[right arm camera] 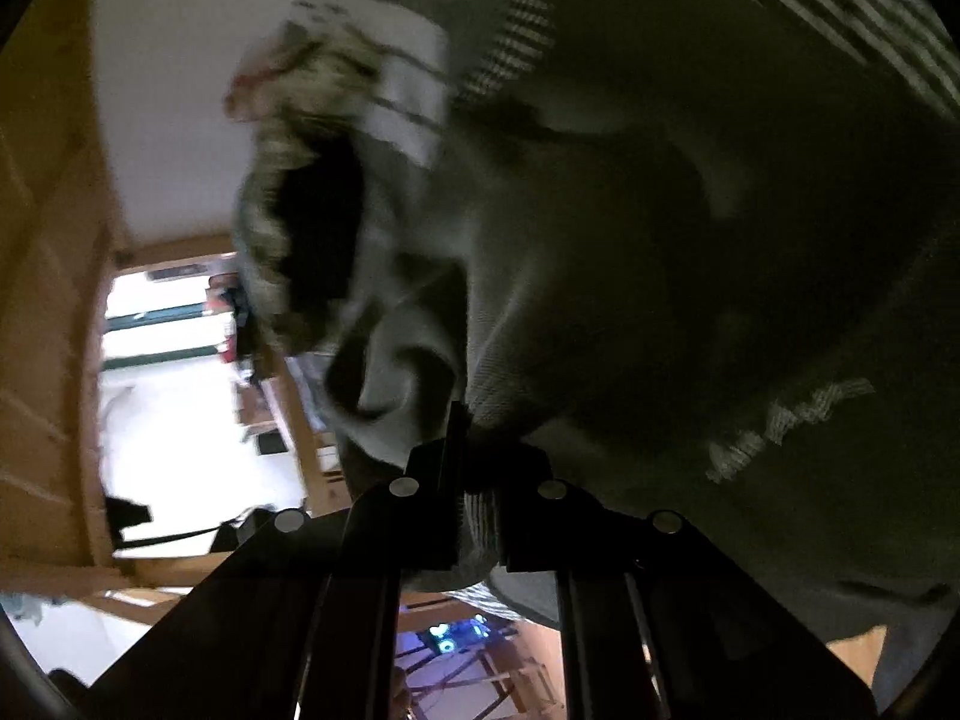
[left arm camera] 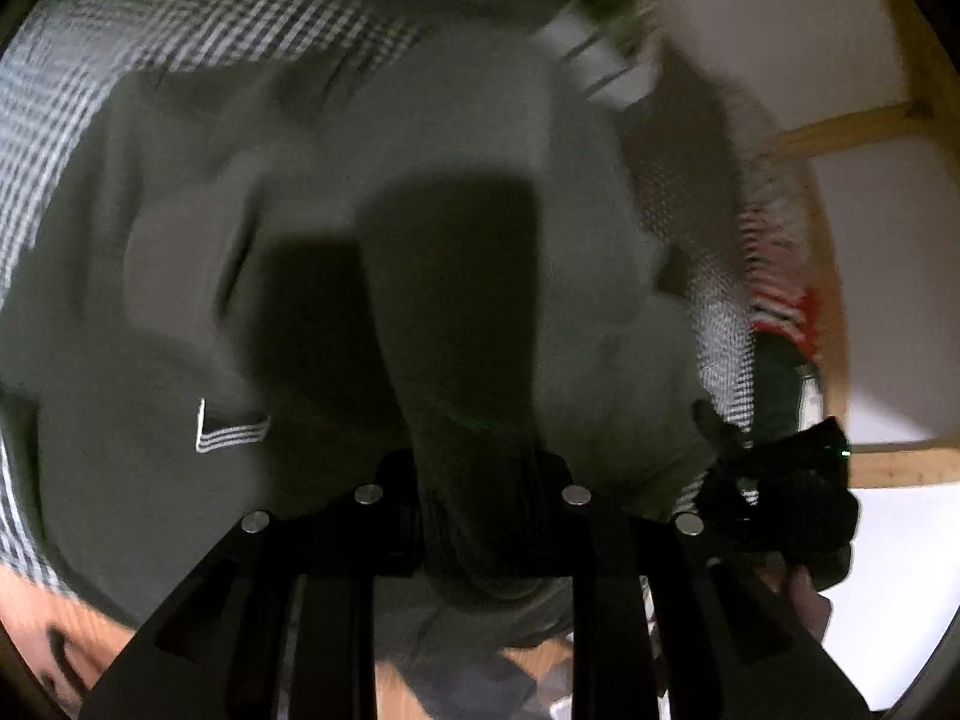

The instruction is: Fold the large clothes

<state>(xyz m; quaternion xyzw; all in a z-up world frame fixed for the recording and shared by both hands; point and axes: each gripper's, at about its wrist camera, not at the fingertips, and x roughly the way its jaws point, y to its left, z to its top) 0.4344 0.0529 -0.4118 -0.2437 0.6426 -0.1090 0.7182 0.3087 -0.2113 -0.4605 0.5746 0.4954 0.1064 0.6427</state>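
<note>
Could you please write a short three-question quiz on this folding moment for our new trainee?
1. True or false: both grippers are shut on the same dark green garment.
2. What lies under the garment in the left wrist view? A) a checked cloth B) a bare metal tray C) a blue towel
3. Fill in: the left gripper pinches a thick bunch of fabric, while the right gripper pinches a ribbed ____ of it.

Key
1. True: each gripper has green fabric clamped between its fingers.
2. A: the checked cloth shows beyond the garment.
3. Edge: ribbed knit shows between the fingers in the right wrist view.
</note>
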